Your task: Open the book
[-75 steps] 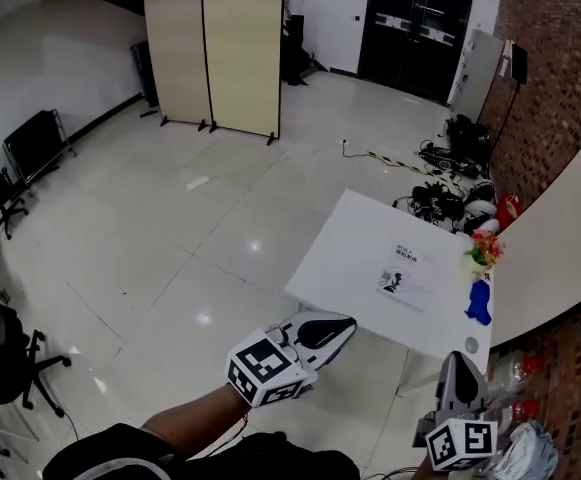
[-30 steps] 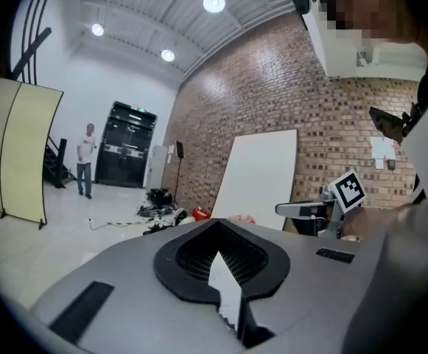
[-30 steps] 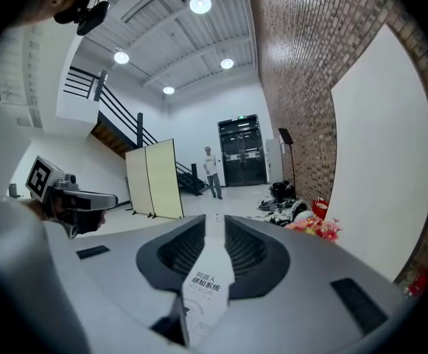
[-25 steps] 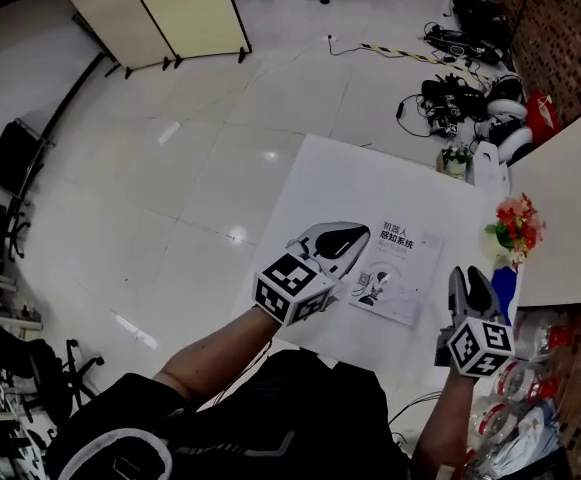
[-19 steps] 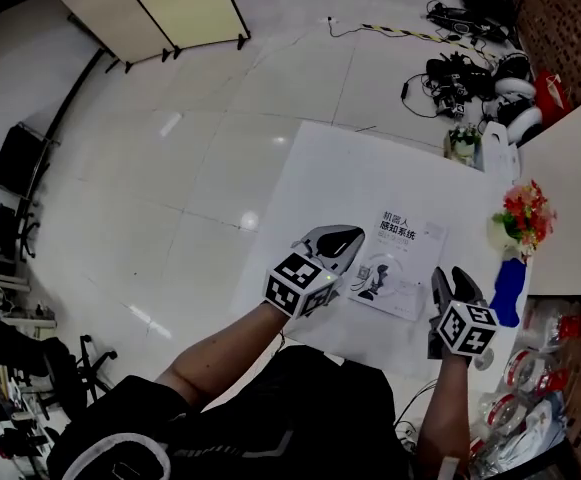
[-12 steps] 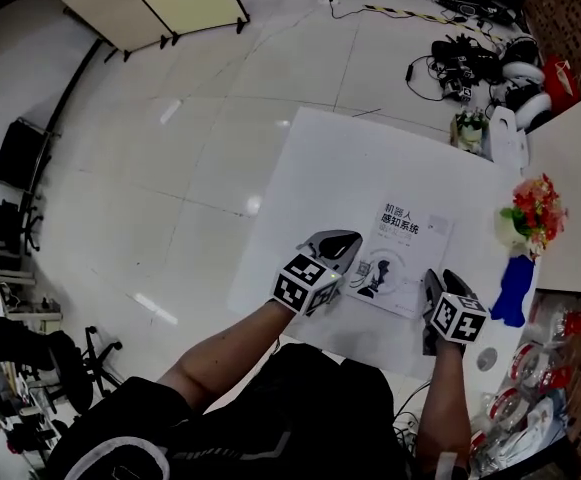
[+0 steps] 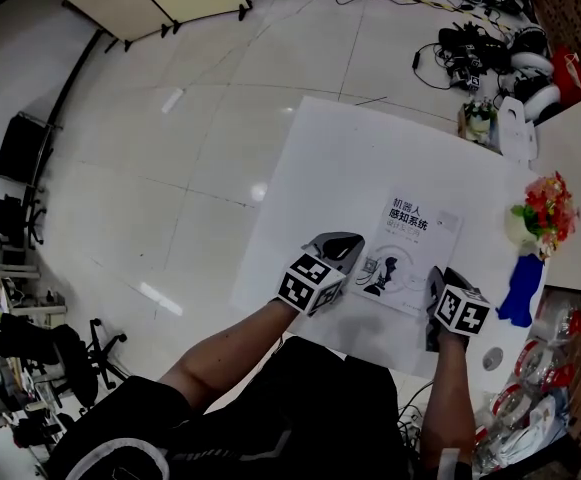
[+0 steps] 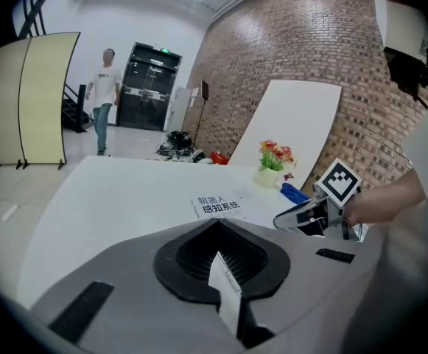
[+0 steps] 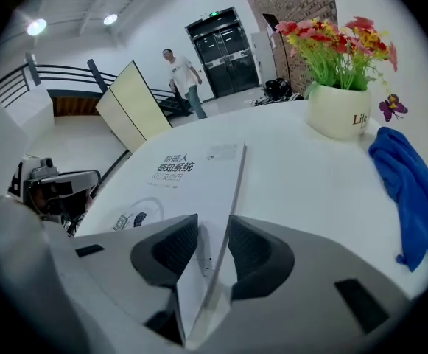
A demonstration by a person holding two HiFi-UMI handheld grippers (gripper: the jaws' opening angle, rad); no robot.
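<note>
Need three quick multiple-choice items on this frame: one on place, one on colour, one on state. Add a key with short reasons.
1. Where does the blue cloth lie?
A) on the floor
B) on the table, right of the book, near the flower pot
C) draped over a chair

2. What colour is the book's cover?
A) black
B) white
C) red

3. How is the book?
A) closed, lying flat
C) standing upright
B) open in the middle

Key: 1 B, the head view shows it on the tabletop beside the pot; 2 B, the cover is white with dark print; 3 A, the titled cover faces up, no inner pages showing.
</note>
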